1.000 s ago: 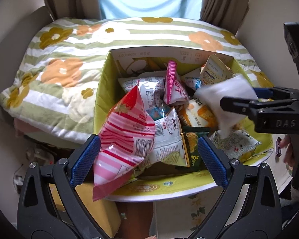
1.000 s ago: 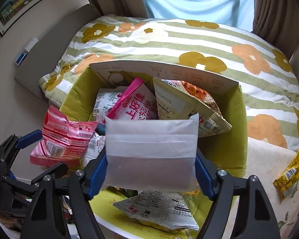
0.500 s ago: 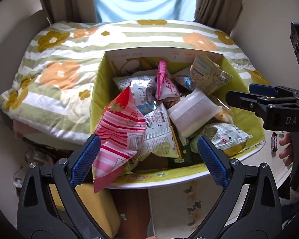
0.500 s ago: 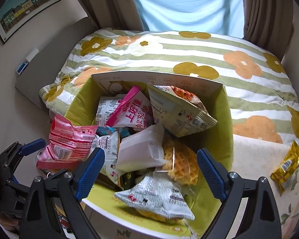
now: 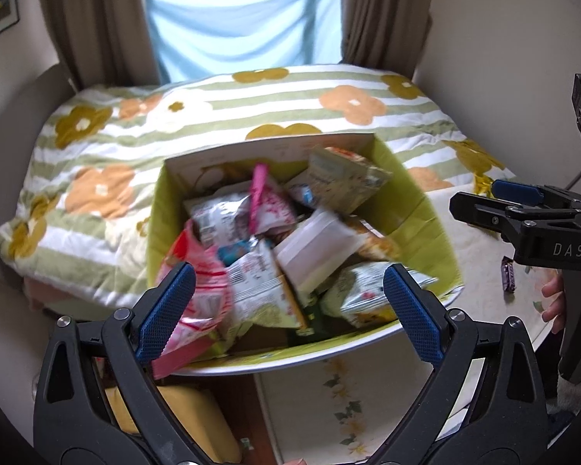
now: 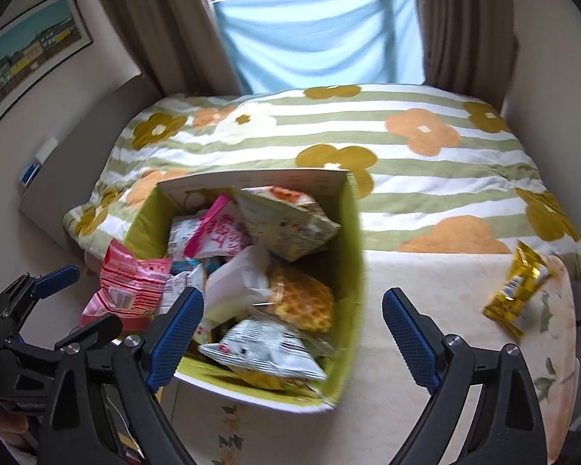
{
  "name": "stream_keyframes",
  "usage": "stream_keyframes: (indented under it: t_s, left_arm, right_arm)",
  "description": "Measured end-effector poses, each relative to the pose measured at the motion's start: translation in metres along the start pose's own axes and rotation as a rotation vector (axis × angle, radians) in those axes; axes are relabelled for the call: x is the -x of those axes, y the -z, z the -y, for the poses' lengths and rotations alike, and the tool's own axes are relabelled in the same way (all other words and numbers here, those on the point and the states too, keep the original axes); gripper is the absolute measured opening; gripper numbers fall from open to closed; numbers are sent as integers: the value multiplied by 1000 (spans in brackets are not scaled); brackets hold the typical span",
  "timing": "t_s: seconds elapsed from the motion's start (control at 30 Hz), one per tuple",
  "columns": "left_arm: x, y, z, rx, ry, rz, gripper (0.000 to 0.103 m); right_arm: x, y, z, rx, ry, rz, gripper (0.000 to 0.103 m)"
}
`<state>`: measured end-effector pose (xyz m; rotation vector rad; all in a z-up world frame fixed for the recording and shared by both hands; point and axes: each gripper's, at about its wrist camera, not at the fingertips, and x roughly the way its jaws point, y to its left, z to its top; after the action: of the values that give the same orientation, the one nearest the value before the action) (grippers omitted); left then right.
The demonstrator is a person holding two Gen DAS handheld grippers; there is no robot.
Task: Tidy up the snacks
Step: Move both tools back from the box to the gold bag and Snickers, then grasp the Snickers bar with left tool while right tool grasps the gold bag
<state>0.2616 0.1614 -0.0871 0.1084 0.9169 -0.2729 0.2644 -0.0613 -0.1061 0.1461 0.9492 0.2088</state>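
Note:
A cardboard box with green inner walls (image 5: 426, 209) (image 6: 352, 240) stands on the table, filled with several snack bags. A white packet (image 5: 313, 248) (image 6: 232, 286) lies on top near the middle. A pink striped bag (image 5: 201, 283) (image 6: 131, 286) hangs over the box's left rim. My left gripper (image 5: 286, 290) hovers open and empty above the box's near edge. My right gripper (image 6: 292, 302) is open and empty too, above the box's right front corner. A yellow snack packet (image 6: 517, 290) lies on the table to the right, apart from both grippers.
A bed with a striped floral quilt (image 6: 329, 135) sits behind the box, with curtains and a window beyond. The table's cream floral cloth (image 6: 445, 279) stretches right of the box. A small purple candy (image 5: 508, 277) lies by a person's hand (image 5: 554, 302).
The right gripper opened and let go of the white packet, which dropped into the box. Both grippers have pulled back and up, so the box looks smaller and farther.

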Motion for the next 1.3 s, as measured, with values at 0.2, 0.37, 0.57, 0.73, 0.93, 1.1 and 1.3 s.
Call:
stream_keyframes:
  t_s: [0.2,0.37,0.57,0.73,0.93,1.1,1.3]
  left_arm:
    - [3,-7,41,-38,0,10,97]
    - [-2,-8,88,-42,-3,0,97]
    - [-19,-5,168,-32,49,-29,97]
    - [-44,5,243,-28,99,-68,97]
    - [-82,24,320,-20,173,-138,97]
    - [-114,43,366,-51,221,-205,93]
    - [-161,69,401,-82,238,-280,65]
  right_arm:
    - [25,5,41,-46,20,34,92]
    - [41,11,89,-62,18,51,92]
    - [68,21,167,-27,34,52,92]
    - [82,24,239,-3,39,17,92]
    - [74,28,306,14,47,-38,92]
    - [52,34,337,0,12,-73,92]
    - [13,48,358,-40,-39,-112,92]
